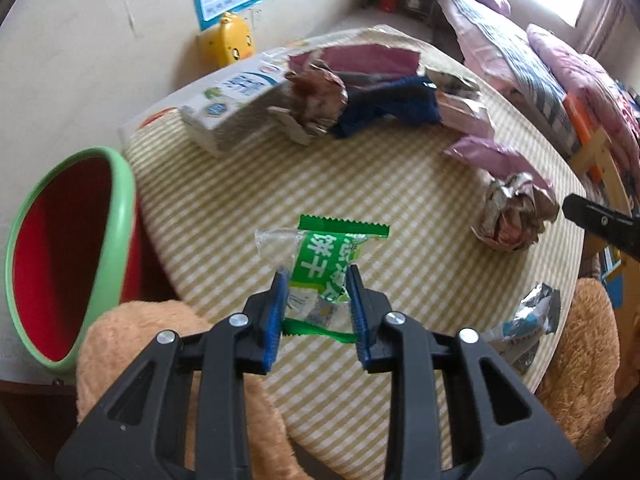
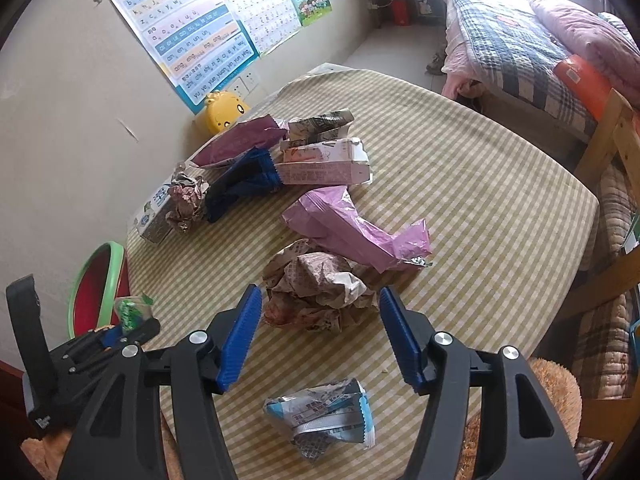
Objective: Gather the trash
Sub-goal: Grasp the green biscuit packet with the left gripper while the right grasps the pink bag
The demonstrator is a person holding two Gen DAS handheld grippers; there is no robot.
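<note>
Nearest the left wrist camera, the left gripper [image 1: 318, 300] has its blue ribbed fingers [image 1: 276, 320] pinching a green-and-clear crinkled plastic biscuit wrapper [image 1: 320, 260], held just above the tabletop [image 1: 360, 184]. A tan plush seat cushion [image 1: 168, 344] lies below, partly hidden by the gripper's black frame. To the left stands a round bin with a green rim and red inside [image 1: 68, 248], its lower part cut off from view.

In the right wrist view, the right gripper [image 2: 320, 336] has its fingers spread, nothing between them. Under it lies a small crumpled blue-and-white foil packet [image 2: 320, 420], and just beyond the fingertips a crumpled ball of brownish printed paper [image 2: 316, 288], both on the cloth.

The tabletop is rounded and covered in a yellow-and-white checked cloth. Farther on lies a creased lilac plastic bag [image 2: 348, 224], then a cluster near the far edge: a flattened pink-and-white carton [image 2: 320, 164], a dark blue wrapper [image 2: 244, 184], a purple pouch [image 2: 236, 144], another paper ball [image 2: 186, 200] and a white milk carton [image 2: 154, 216], overlapping so their edges are hard to separate.

Behind, a yellow duck-shaped object [image 2: 224, 112], possibly a toy, sits against the beige wall under a letter chart poster [image 2: 184, 36]. A bed with a plaid quilt [image 2: 516, 48] stands at the right, washed out by window glare.
</note>
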